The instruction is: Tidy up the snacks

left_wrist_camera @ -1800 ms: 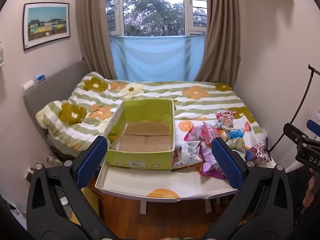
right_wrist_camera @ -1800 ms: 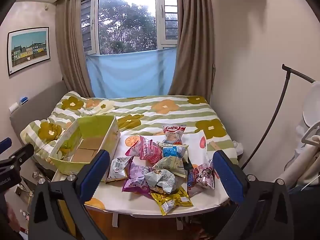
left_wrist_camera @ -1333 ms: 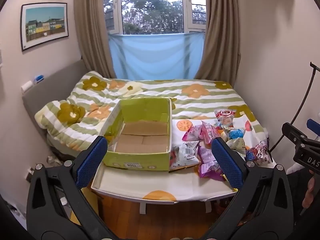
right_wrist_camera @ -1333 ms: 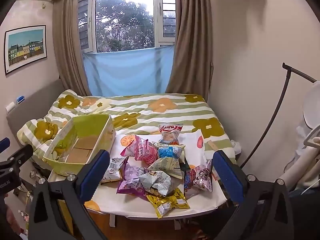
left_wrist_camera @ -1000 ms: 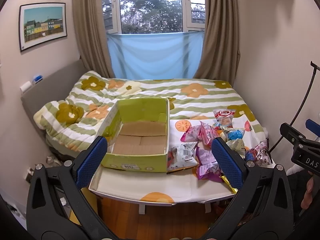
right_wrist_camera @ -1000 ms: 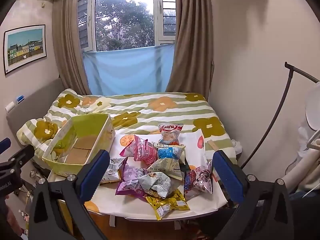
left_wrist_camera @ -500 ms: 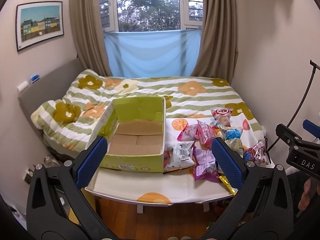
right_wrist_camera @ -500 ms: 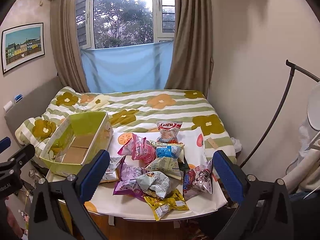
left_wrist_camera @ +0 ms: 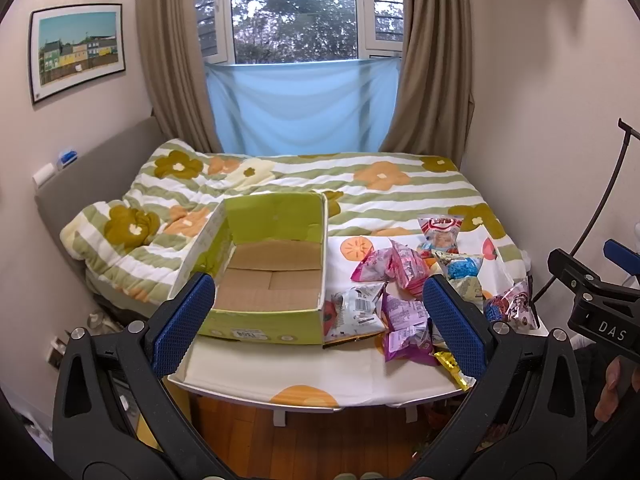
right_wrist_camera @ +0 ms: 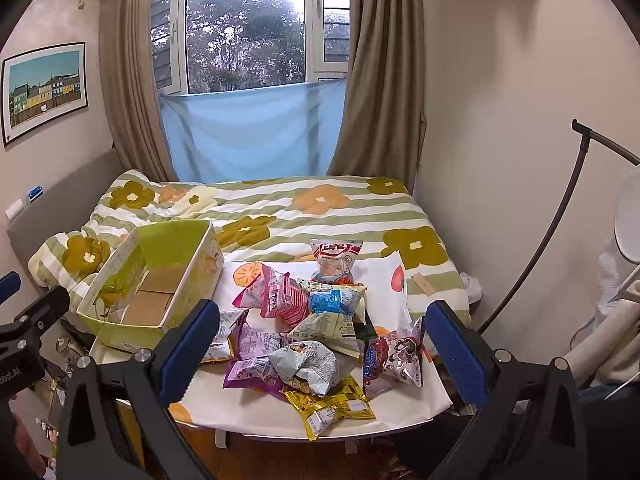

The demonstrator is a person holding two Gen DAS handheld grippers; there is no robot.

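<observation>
Box [left_wrist_camera: 260,272]: matt cardboard, green printed walls, raw brown floor. Snack packets [right_wrist_camera: 304,336]: glossy crinkled plastic film. Table cover [left_wrist_camera: 288,376]: smooth white cloth. Quilt [right_wrist_camera: 320,208]: soft matt fabric. Floor [left_wrist_camera: 320,440], lower frame: polished wood.

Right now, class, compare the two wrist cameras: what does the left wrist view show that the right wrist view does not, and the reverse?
Only the left wrist view shows the label on the near wall of the green box, the right tongs entering from the side, and part of a hand.

Only the right wrist view shows the whole yellow packet, the crumpled pale blue packet, and the white round object on the stand.

Both show the empty box, the snack pile, the flowered bed and the window.
</observation>
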